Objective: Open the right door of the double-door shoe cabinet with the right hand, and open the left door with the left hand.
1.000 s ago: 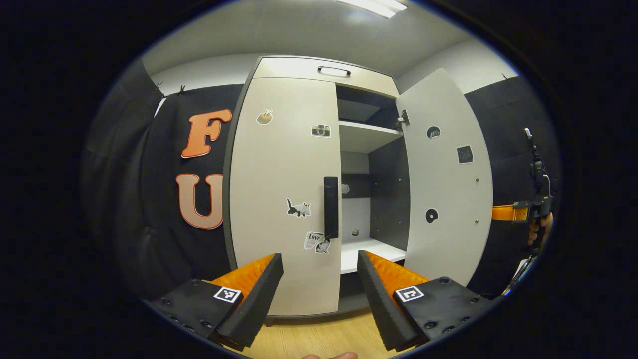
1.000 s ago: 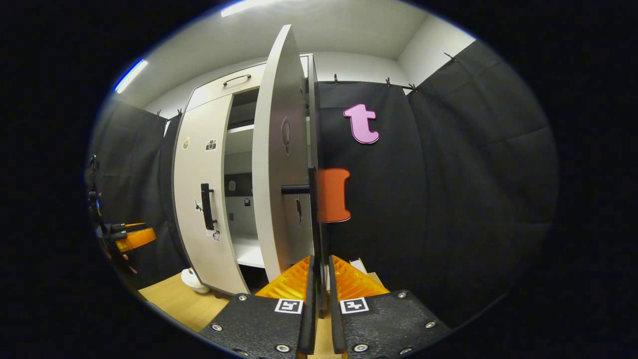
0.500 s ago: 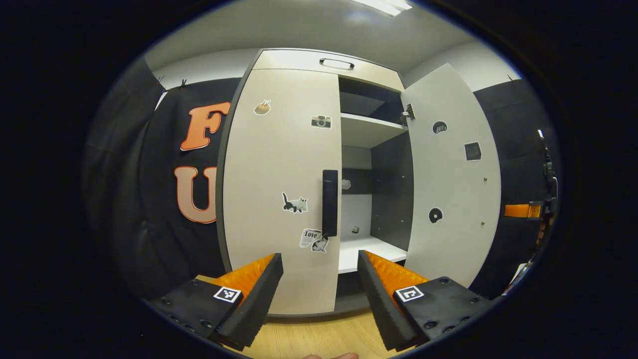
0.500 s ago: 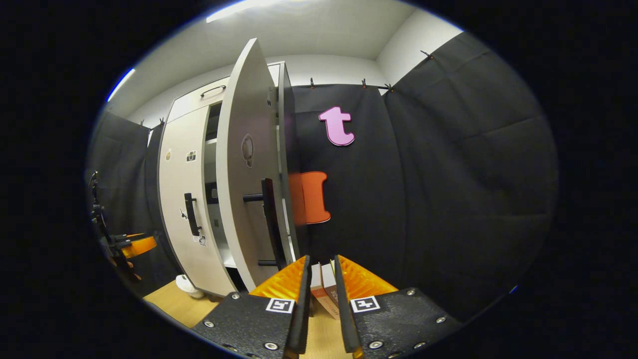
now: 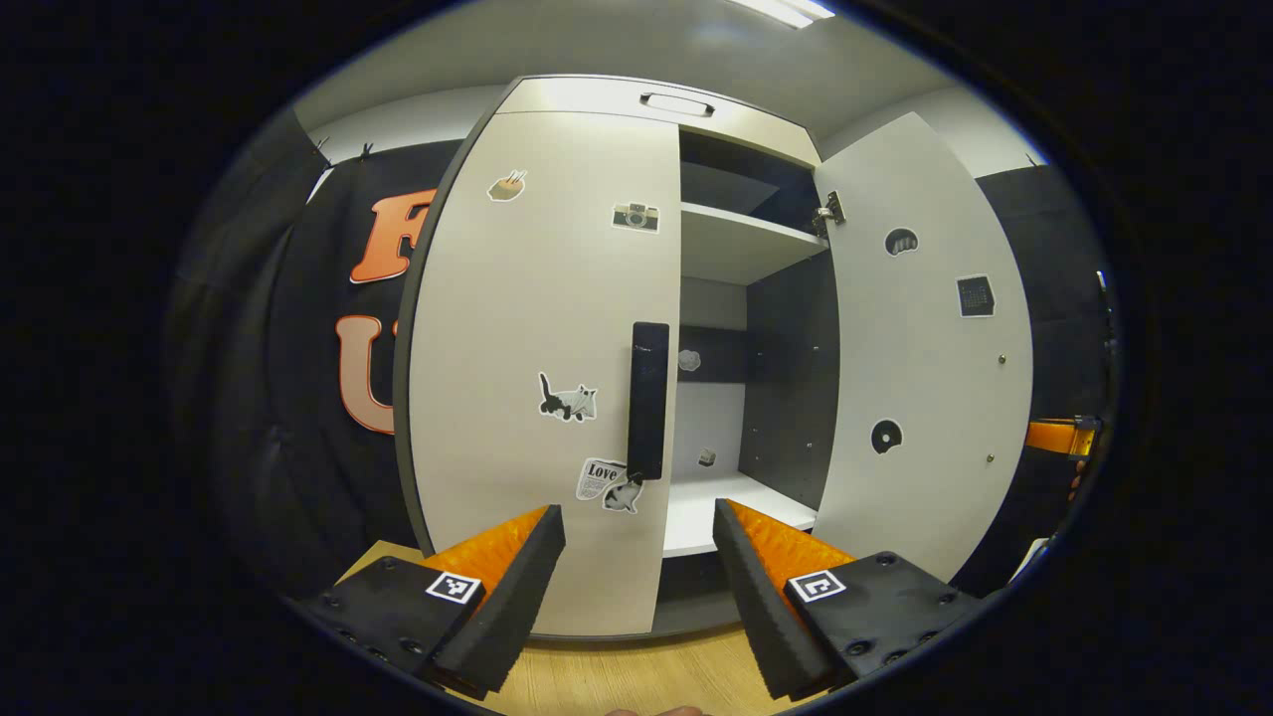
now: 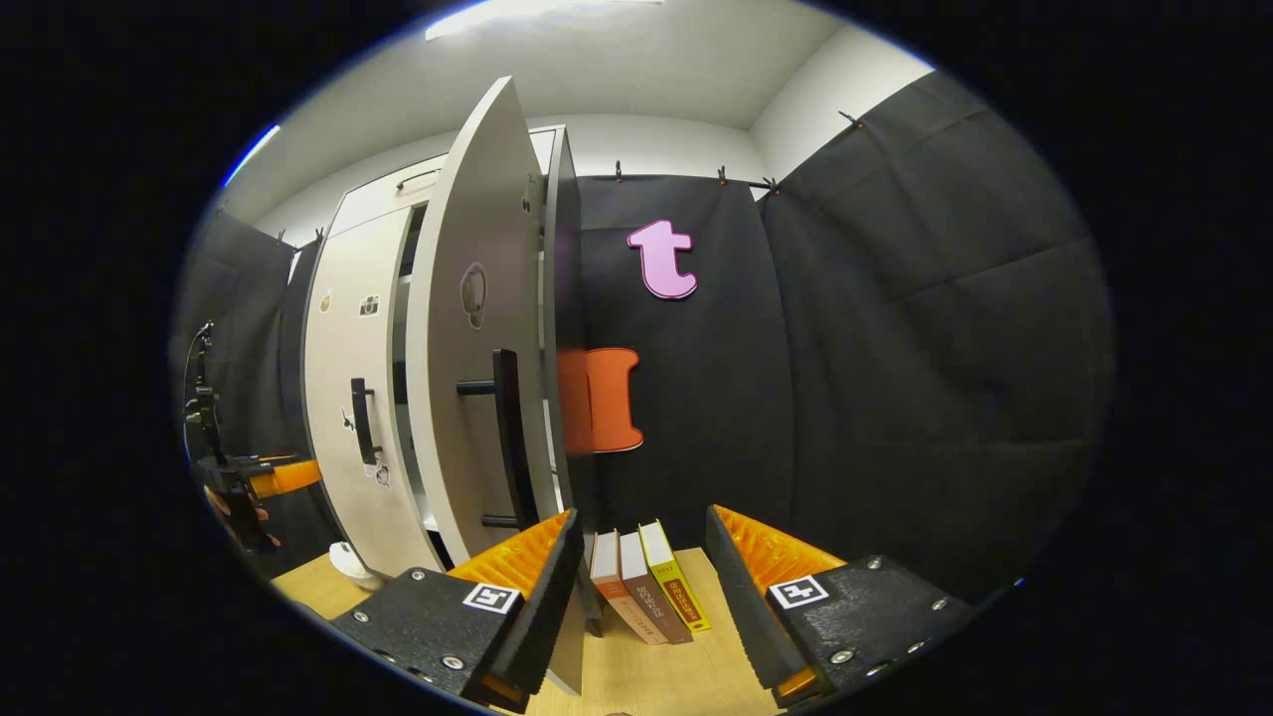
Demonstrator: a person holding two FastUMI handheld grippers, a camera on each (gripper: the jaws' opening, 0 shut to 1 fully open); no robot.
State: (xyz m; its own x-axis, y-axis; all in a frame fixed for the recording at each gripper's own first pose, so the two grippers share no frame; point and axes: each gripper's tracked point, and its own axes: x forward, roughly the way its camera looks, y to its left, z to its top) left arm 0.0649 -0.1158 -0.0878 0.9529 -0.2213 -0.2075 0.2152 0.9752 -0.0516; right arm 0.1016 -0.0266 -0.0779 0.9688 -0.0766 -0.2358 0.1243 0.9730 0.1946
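Both grippers stand with jaws spread, holding nothing. Ahead of the left gripper (image 5: 636, 557), just above its fingers, the left door (image 5: 547, 348) is closed, its black handle (image 5: 648, 398) untouched. Up and left of the right gripper (image 6: 641, 567), the right door (image 6: 467, 358) hangs swung open, its handle (image 6: 505, 428) free.

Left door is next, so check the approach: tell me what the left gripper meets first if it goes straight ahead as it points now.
The open left gripper points at the closed left door, near its inner edge. Straight on, it would likely meet the lower end of the black handle first, though depth is hard to judge.
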